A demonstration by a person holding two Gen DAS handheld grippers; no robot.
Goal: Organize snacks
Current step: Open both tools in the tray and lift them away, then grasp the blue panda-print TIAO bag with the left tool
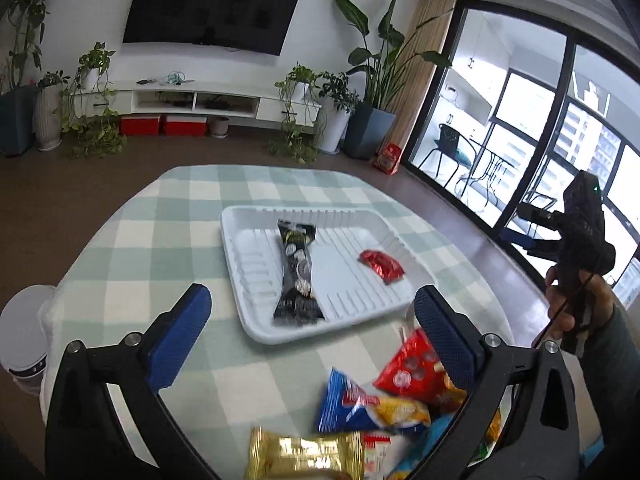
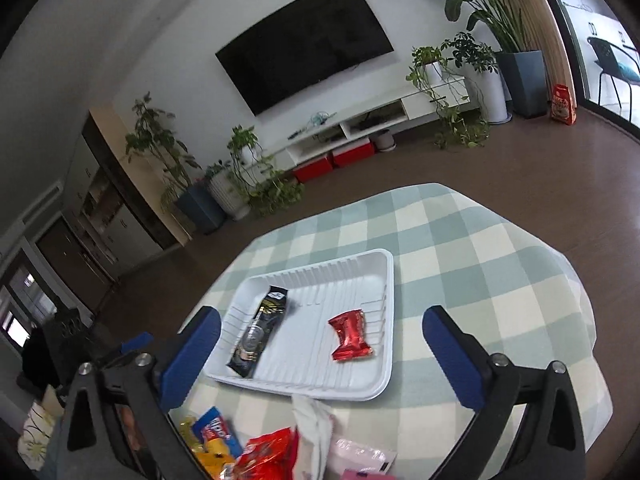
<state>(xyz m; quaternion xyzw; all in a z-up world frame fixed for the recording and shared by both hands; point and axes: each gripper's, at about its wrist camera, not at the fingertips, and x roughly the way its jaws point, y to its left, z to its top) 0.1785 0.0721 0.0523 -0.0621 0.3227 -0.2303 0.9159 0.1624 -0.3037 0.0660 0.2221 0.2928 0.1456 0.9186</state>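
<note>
Checked green-and-white cloth covers the table, with a wall-mounted TV and potted plants behind it. On the cloth sits a white tray, and everything else is placed from it.

Inside the tray, toward its left side, lies a long black packet. Its long axis runs from the tray's near edge to its far edge, one end almost at the near rim and the other pointing toward the TV wall. Toward the tray's right side lies a small red packet, well apart from the black one, its long axis slanted across the tray's ribs.

Just in front of the tray's near rim, on the cloth, is a loose heap of snacks: a red bag, a blue bag and a gold packet among them.

The left gripper hangs over the tray's near edge with its blue pads spread wide and nothing between them. The right gripper is likewise spread wide and empty, above the tray's near rim. A hand holds it off to the tray's right.
</note>
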